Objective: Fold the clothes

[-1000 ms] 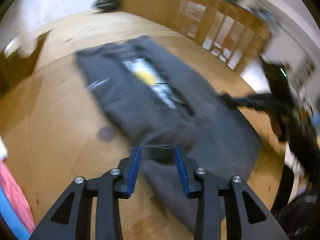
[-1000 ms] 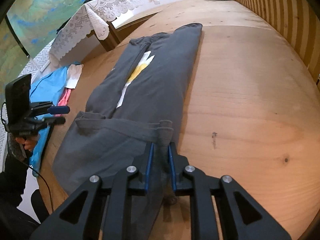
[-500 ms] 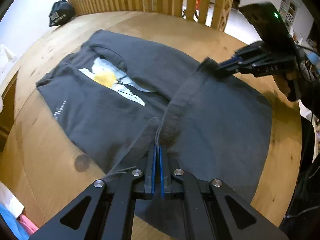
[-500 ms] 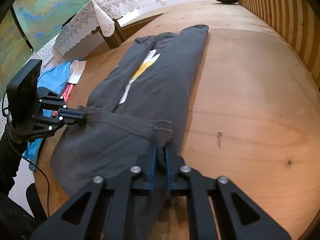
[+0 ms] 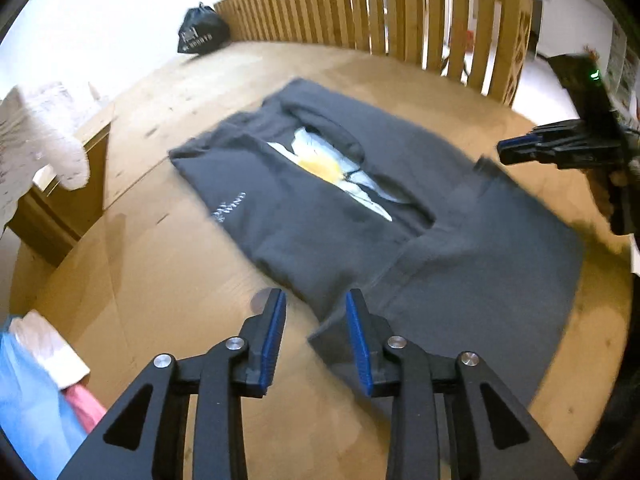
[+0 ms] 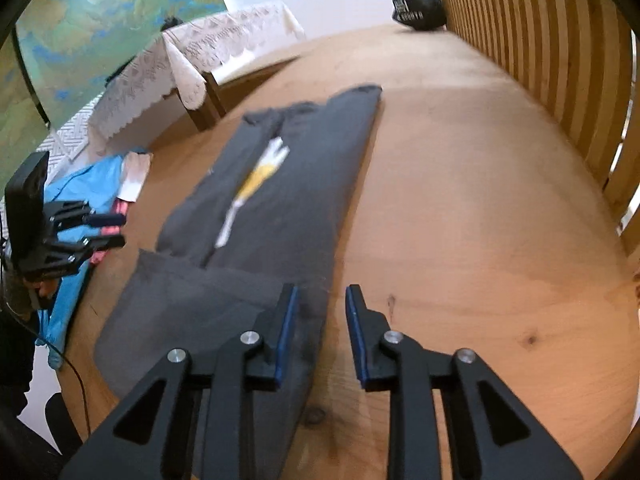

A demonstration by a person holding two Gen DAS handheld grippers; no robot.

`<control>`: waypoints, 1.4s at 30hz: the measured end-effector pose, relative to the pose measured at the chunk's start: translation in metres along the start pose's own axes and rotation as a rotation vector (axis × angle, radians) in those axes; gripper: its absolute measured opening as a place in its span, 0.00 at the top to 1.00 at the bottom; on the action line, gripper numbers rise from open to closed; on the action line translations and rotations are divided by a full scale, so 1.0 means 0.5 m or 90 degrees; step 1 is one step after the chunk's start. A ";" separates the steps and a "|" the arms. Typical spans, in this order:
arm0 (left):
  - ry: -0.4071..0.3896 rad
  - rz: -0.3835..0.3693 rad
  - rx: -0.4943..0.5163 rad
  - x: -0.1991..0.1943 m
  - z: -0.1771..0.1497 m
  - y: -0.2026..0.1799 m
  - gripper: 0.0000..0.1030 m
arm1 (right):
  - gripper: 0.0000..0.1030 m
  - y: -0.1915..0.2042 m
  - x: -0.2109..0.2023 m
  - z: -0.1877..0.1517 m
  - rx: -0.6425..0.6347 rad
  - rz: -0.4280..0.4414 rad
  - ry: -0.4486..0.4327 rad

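We have let go: half a second ago both grippers pinched the folded hem of the dark shirt (image 5: 400,216), and now the left gripper (image 5: 316,336) and right gripper (image 6: 320,320) have just been opening, jaws narrowly apart, nothing pressed between them. The shirt lies flat on the wooden counter (image 6: 460,208), its lower part folded up over the print.

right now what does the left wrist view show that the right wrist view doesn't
Only the left wrist view: the left tool close up, open over the near edge of the dark shirt, and the shirt's small white lettering.

Only the right wrist view: the landscape painting and the right tool close up, open.

Both: the shirt's white and yellow print, black bag, slatted railing, lace tablecloth, wooden table.
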State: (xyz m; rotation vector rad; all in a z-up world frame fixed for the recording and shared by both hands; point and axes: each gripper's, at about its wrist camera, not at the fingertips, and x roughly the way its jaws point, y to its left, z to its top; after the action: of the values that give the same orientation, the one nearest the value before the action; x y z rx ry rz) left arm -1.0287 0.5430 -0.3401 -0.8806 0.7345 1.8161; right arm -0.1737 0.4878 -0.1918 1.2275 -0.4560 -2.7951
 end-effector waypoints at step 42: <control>0.059 -0.211 -0.064 -0.055 -0.143 -0.178 0.52 | 0.74 0.191 -0.051 -0.175 -0.176 -0.053 0.182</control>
State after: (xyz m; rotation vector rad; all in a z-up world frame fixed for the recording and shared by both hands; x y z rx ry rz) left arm -0.9207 0.5053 -0.3668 -1.0892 0.5220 1.5351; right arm -0.0991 0.3792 -0.2021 1.5706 0.0006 -2.5695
